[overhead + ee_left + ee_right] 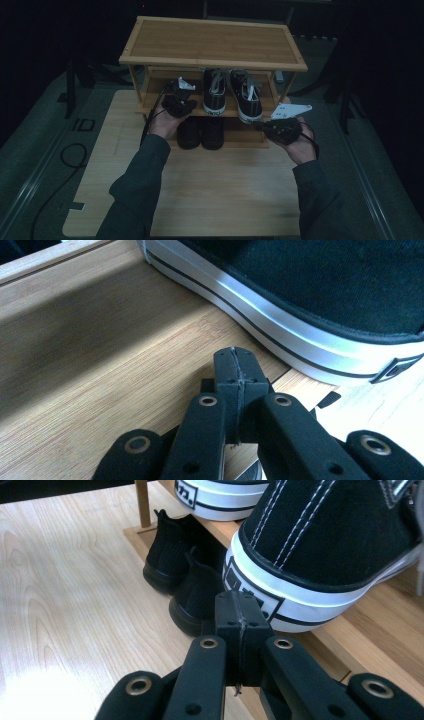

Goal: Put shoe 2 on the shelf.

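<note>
A pair of black canvas sneakers with white soles stands on the middle shelf of a wooden shoe rack (215, 57): the left sneaker (214, 92) and the right sneaker (246, 97), whose heel juts over the shelf's front edge. My left gripper (179, 100) is shut on nothing, and its tips (235, 354) hover over the shelf boards just beside the left sneaker's white sole (280, 327). My right gripper (270, 127) is also shut and empty. Its tips (241, 600) are right at the right sneaker's heel (310, 570); I cannot tell whether they touch.
Two plain black shoes (200, 132) stand on the bottom shelf, also seen as black shoes (185, 575) in the right gripper view. The rack rests on a light wooden table (200, 190). A cable (72, 155) lies on the grey floor at the left.
</note>
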### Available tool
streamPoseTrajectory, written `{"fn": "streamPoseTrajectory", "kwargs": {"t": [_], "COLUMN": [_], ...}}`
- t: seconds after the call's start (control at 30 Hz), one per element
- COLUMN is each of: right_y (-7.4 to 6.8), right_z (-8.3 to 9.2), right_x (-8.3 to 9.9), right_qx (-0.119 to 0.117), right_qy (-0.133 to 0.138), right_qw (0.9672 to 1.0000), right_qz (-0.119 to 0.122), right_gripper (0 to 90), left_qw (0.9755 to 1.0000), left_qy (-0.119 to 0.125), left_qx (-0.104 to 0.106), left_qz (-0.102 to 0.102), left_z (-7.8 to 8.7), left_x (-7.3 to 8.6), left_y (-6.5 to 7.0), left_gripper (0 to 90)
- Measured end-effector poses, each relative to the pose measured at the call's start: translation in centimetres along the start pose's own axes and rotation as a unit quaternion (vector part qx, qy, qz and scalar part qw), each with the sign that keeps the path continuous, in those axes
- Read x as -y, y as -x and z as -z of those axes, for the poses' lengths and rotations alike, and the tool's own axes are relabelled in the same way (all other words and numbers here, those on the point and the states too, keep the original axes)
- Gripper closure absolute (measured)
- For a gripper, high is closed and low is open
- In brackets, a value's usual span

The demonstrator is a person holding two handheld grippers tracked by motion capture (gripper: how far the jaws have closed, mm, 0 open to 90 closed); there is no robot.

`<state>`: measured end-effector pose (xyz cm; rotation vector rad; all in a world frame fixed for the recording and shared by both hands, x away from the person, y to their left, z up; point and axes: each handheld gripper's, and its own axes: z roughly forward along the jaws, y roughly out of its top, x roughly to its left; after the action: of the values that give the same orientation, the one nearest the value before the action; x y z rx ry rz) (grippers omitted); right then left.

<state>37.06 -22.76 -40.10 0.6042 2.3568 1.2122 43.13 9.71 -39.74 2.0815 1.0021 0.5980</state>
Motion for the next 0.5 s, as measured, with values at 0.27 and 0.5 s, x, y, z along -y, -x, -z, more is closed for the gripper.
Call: {"fn": "streamPoseTrajectory", "kwargs": {"t": [0.27, 0.5], "right_y": [-0.4, -0.8], "right_z": [-1.1, -1.7], "right_x": [-0.9, -1.5], "right_qx": [0.006, 0.010], "right_qy": [0.003, 0.008], "right_qw": [1.0000, 0.9999], "right_qz": [0.000, -0.002], "right_gripper": [90.0, 90.0], "left_qw": [1.0000, 1.0000], "left_qy": [0.000, 0.000], "left_qx": [0.000, 0.002], "left_qz": [-0.001, 0.000], "left_z": [0.0, 0.0], "left_x": [0.0, 0.0], "left_y": [0.0, -0.1], "left_gripper": [90.0, 90.0]}}
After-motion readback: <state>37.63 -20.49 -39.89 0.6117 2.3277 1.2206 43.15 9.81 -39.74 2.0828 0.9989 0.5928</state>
